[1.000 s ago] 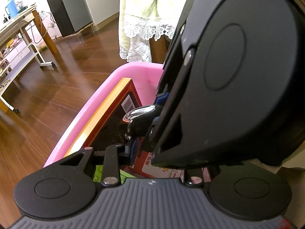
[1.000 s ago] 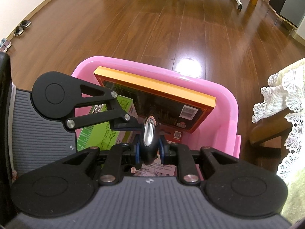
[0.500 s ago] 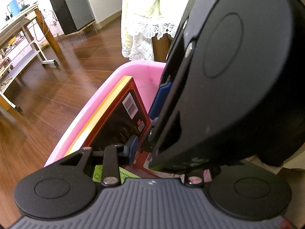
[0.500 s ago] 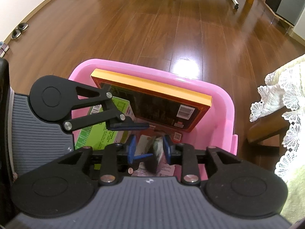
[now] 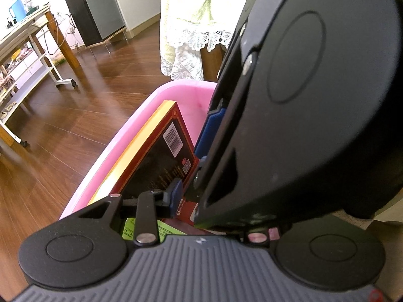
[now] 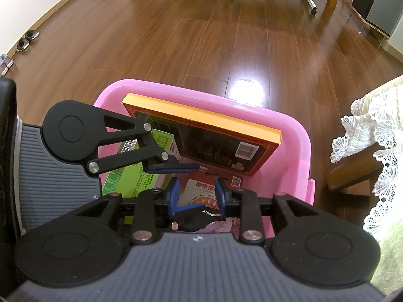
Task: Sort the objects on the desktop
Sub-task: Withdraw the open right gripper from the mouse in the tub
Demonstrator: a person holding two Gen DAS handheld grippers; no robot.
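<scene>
Pink bin [image 6: 297, 136]: on the wood floor [image 6: 226, 37], directly below and ahead of both claws, long axis running left to right across the right claw's view. Orange-edged box [image 6: 201, 118]: upright against the far wall. Right gripper [image 6: 196, 193]: nearer, jaws parted, empty, over loose packets; left gripper [image 6: 171, 167]: state cannot be told.

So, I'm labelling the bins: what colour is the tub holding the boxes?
Pink. The tub shows best in the right wrist view.
</scene>
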